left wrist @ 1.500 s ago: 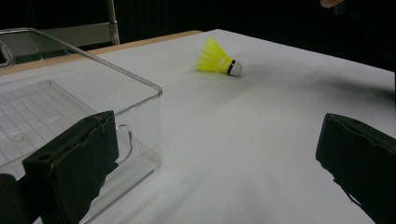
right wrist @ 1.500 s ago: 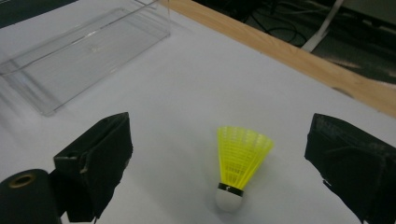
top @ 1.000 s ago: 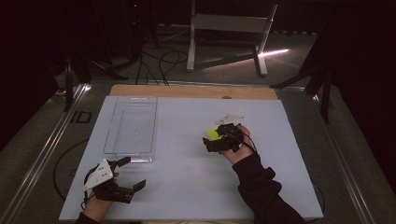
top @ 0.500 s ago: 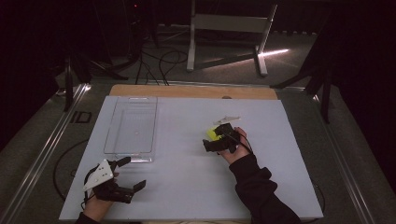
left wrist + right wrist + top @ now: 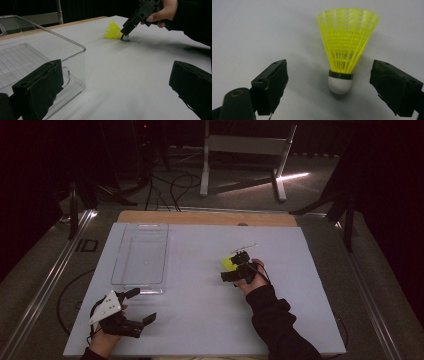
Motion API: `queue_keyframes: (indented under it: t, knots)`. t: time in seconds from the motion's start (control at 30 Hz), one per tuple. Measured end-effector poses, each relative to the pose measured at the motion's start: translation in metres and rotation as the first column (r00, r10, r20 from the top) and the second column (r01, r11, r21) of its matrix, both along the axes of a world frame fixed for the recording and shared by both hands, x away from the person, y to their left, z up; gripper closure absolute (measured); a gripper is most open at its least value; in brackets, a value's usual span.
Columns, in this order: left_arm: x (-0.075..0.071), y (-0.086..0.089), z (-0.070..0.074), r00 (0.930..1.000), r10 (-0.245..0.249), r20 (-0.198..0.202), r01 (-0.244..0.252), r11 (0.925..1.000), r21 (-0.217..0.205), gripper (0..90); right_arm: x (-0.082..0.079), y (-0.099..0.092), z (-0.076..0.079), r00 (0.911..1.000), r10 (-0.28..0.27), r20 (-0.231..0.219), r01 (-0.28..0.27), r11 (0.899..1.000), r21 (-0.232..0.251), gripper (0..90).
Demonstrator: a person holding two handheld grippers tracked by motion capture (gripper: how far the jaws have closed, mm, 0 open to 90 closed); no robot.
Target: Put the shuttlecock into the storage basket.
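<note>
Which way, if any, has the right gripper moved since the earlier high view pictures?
Yes. Against the clear tray, the right gripper has slid slightly toward the person, down over the yellow shuttlecock; its jaws have just been closing, the shuttlecock between them, not yet gripped.

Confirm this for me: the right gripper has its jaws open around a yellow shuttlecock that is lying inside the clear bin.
Not quite. The yellow shuttlecock lies on the white table, apart from the clear bin, as the high view shows. The right gripper does have its jaws open either side of it.
</note>
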State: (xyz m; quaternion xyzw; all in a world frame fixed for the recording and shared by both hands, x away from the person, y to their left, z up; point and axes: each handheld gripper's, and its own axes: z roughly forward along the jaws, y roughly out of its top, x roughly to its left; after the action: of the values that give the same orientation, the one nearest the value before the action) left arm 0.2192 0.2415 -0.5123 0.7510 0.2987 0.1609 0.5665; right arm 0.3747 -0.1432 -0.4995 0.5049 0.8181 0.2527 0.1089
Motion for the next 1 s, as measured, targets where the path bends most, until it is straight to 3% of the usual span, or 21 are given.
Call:
queue_keyframes:
  t: [0.33,0.7,0.8,1.0]
  knots:
    - [0.0,0.0,0.0,1.0,0.001,-0.001,-0.001,1.0,-0.003,0.2,0.005,0.0,-0.004,0.9962,-0.037,-0.079,0.033,0.998,-0.051,24.4]
    - [0.0,0.0,0.0,1.0,0.003,-0.001,-0.003,1.0,-0.007,0.2,0.01,0.003,-0.009,0.9928,-0.014,-0.119,0.003,0.996,-0.088,29.8]
    - [0.0,0.0,0.0,1.0,0.001,0.0,-0.001,1.0,-0.003,0.2,0.014,0.002,-0.013,0.9886,-0.018,-0.15,0.002,0.994,-0.109,36.2]
    - [0.0,0.0,0.0,1.0,0.002,-0.001,-0.002,1.0,-0.006,0.2,0.019,0.002,-0.013,0.9875,-0.027,-0.155,0.005,0.991,-0.135,47.0]
